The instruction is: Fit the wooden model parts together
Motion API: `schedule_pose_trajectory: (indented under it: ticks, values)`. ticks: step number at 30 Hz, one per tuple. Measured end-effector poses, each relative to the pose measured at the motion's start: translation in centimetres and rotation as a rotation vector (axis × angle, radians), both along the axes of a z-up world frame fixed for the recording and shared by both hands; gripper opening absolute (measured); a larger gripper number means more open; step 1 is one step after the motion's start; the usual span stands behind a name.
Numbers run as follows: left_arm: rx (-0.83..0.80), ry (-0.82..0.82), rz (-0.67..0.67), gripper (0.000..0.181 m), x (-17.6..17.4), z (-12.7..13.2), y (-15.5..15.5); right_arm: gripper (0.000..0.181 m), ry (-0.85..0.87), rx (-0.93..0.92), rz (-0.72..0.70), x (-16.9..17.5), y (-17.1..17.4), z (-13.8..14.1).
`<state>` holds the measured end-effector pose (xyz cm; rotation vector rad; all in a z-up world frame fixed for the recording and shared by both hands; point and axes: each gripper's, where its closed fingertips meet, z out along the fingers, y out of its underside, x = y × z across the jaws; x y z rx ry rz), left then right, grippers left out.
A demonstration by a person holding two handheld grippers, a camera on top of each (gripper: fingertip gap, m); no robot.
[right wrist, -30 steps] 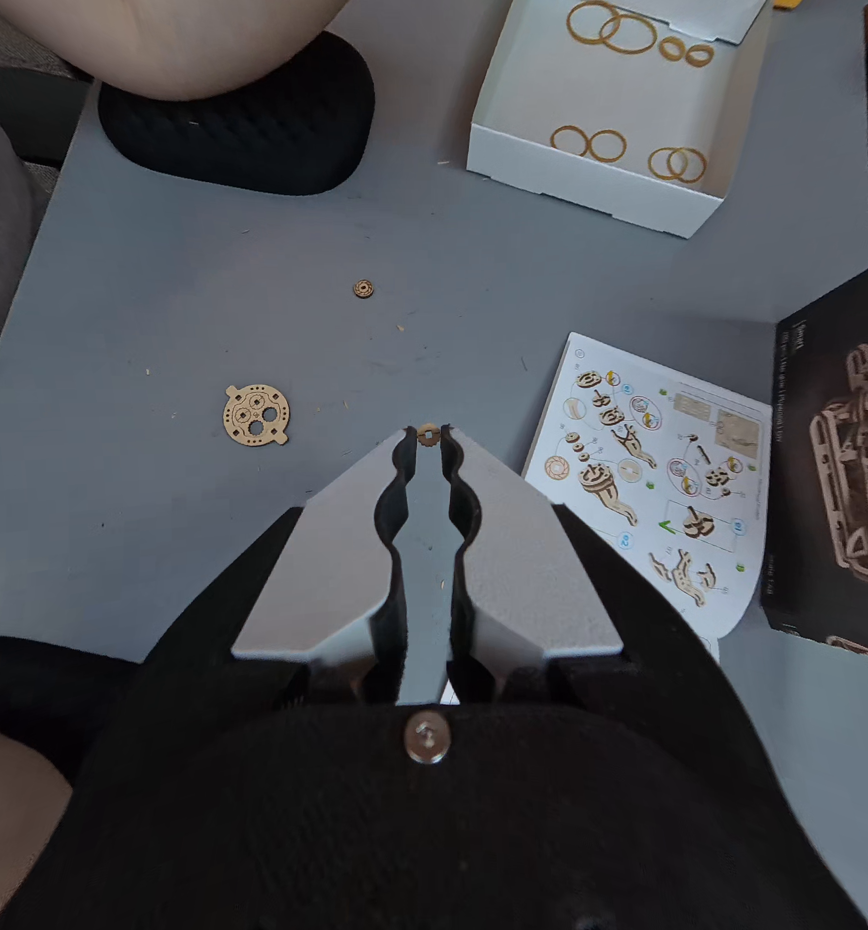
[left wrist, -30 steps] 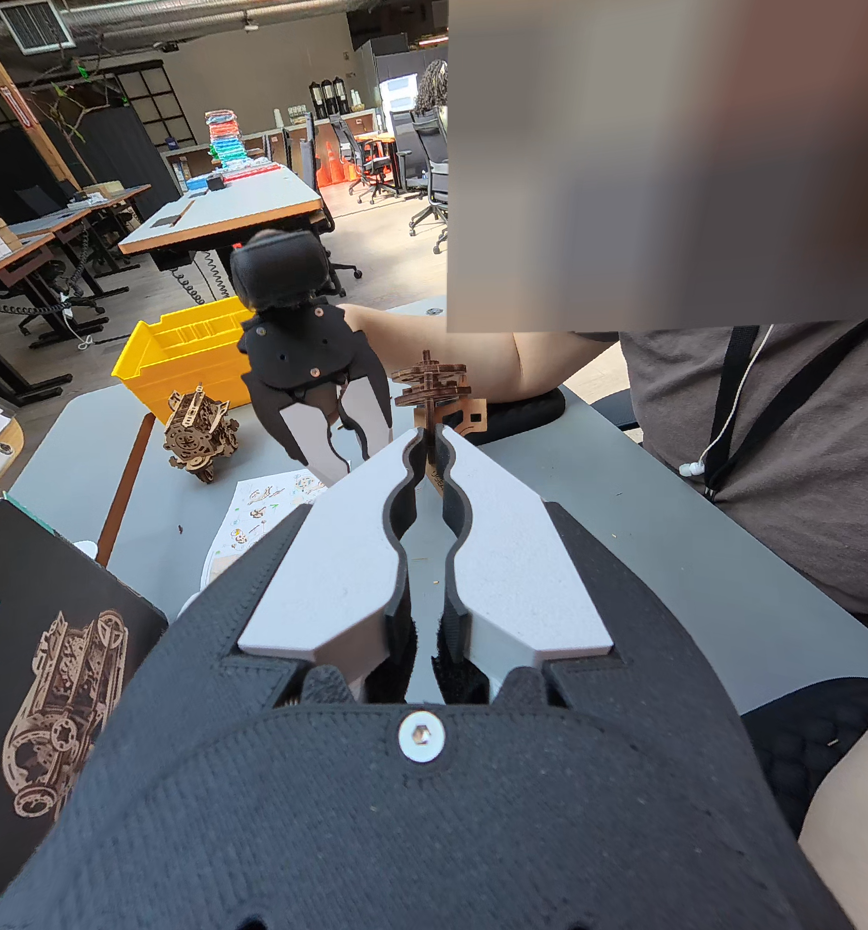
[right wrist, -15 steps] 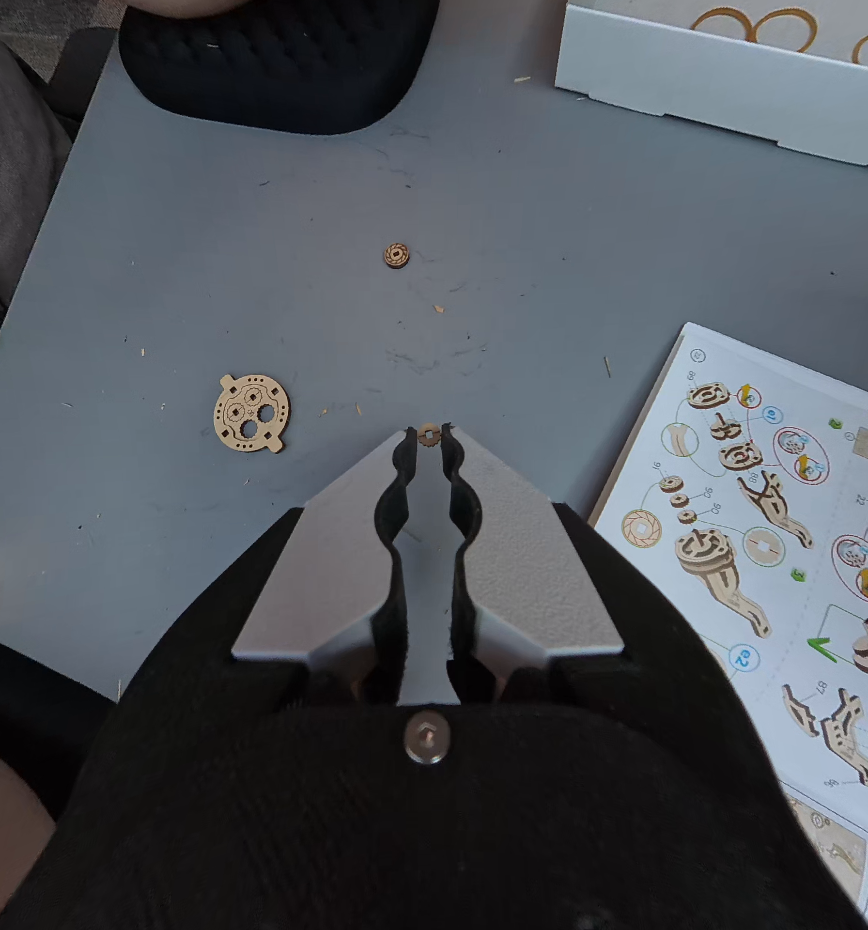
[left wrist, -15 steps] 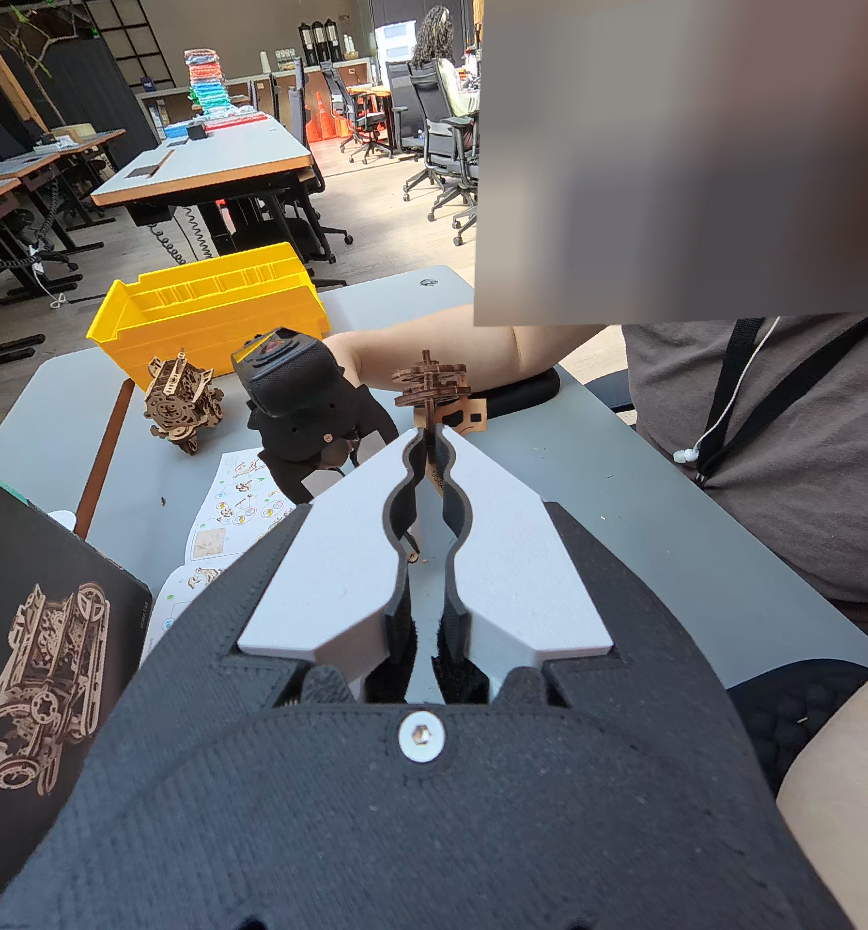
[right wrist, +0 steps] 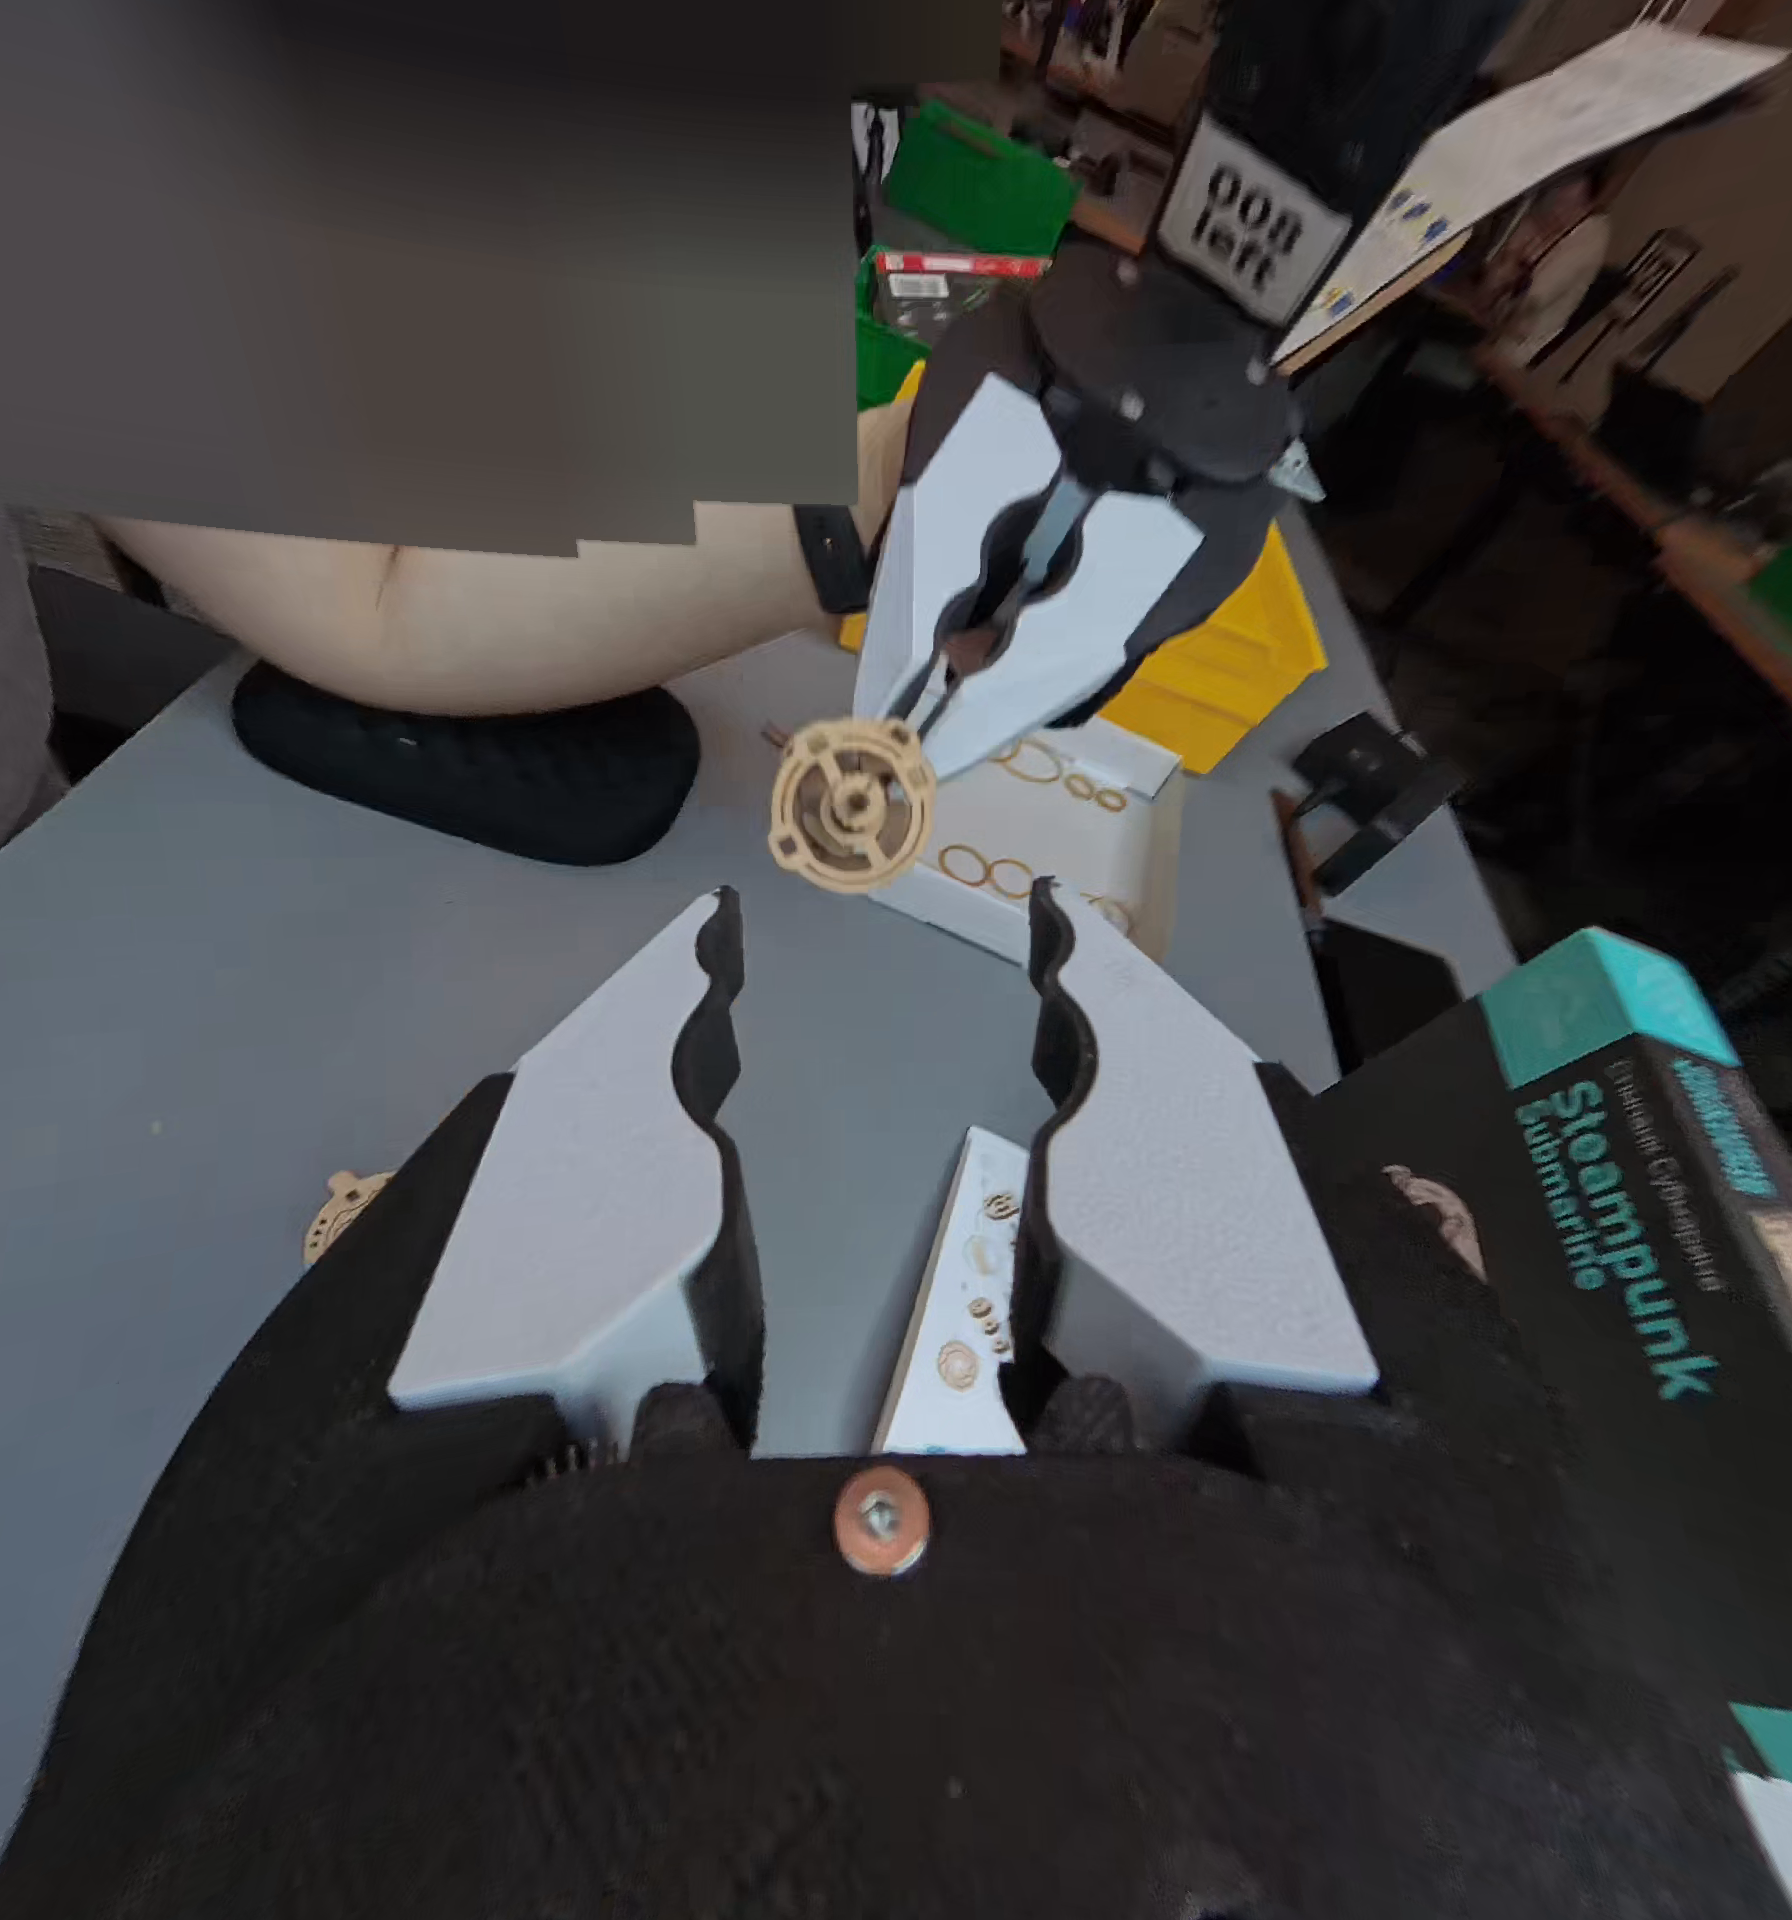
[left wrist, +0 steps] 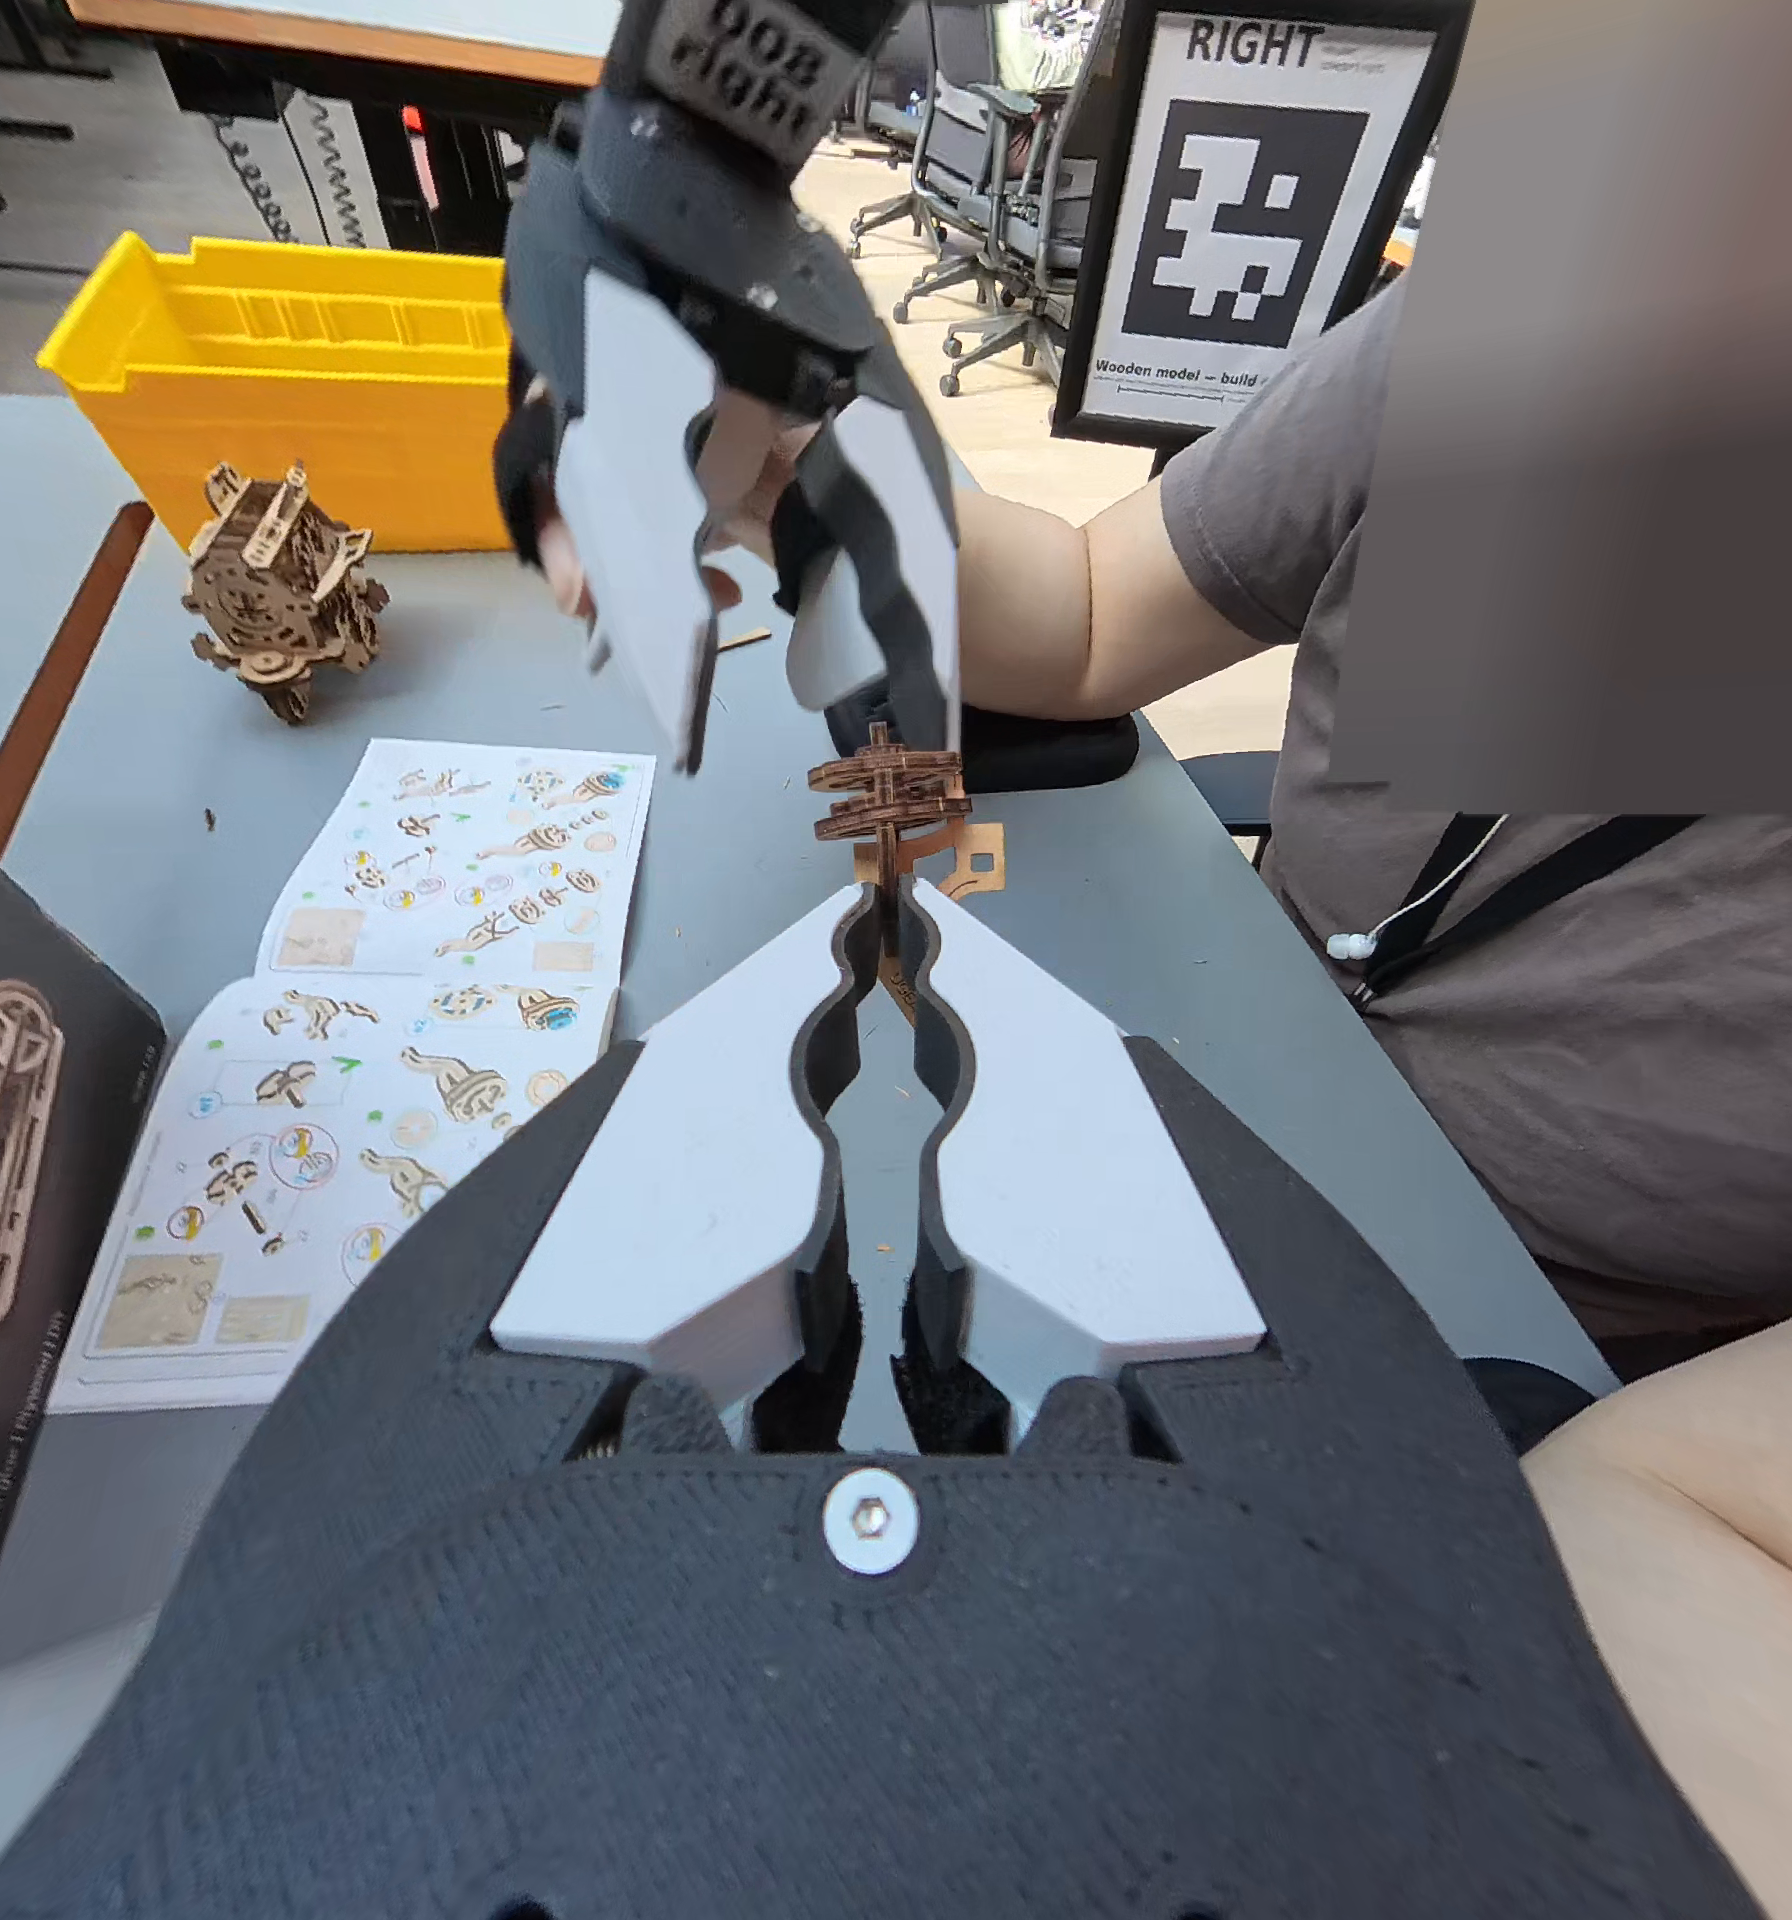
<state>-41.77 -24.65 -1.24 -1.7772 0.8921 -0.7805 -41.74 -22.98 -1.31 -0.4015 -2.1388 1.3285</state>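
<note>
My left gripper (left wrist: pixel 884 896) is shut on the shaft of a small wooden sub-assembly (left wrist: pixel 887 800), a stack of round discs that stands up above its fingertips. In the right wrist view the same sub-assembly (right wrist: pixel 850 805) faces me end-on, with the left gripper (right wrist: pixel 907 727) behind it. My right gripper (right wrist: pixel 884 894) is open and empty, just short of the sub-assembly. In the left wrist view the right gripper (left wrist: pixel 814 743) hangs open right above the discs. A flat round wooden part (right wrist: pixel 341 1210) lies on the grey table (right wrist: pixel 196 987), half hidden by my right gripper.
A yellow bin (left wrist: pixel 289 384) and a finished wooden model (left wrist: pixel 274 592) stand at the back. An instruction sheet (left wrist: pixel 456 935) and a black box (right wrist: pixel 1598 1247) lie beside it. A white tray (right wrist: pixel 1037 831) holds rings. A person's arm rests on a black pad (right wrist: pixel 466 769). The tips of both grippers are at nearly the same place. About 35 cm separates my right fingertips from the finished wooden model (left wrist: pixel 274 592).
My right gripper, earlier shut on a tiny wooden ring and pointing down at the table, has swung up to face the left gripper and opened. The ring is no longer between its fingers.
</note>
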Motion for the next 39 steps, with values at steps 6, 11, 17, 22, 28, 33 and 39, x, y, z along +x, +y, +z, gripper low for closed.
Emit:
schedule_pose_trajectory:
  ticks: [6,11,17,22,28,33,39]
  values:
    - [-0.157,-0.064,0.004,0.000,0.0,-0.9,0.5,0.059,0.159,0.231,-0.056,0.0,-1.6,0.5]
    - [-0.209,-0.063,-0.049,0.000,0.7,-1.5,-0.2,0.058,0.149,0.330,-0.062,-0.6,-2.0,-1.2]
    - [-0.337,-0.170,-0.068,0.000,0.6,-1.5,-0.4,0.038,0.196,0.371,-0.037,-0.4,-2.5,-1.4]
    - [-0.381,-0.179,-0.095,0.001,0.9,-1.9,-0.6,0.036,0.152,0.366,-0.017,-0.2,-2.7,-1.9]
    - [-0.387,-0.195,-0.116,0.001,1.2,-2.0,-0.4,0.035,0.118,0.359,-0.004,0.2,-2.7,-2.1]
    - [-0.336,-0.228,-0.124,0.003,1.5,-1.1,-0.1,0.035,0.136,0.351,-0.018,0.5,-2.1,-1.2]
    - [-0.290,-0.230,-0.068,0.019,0.8,-0.7,0.6,0.035,0.167,0.411,-0.035,0.8,-2.3,-0.9]
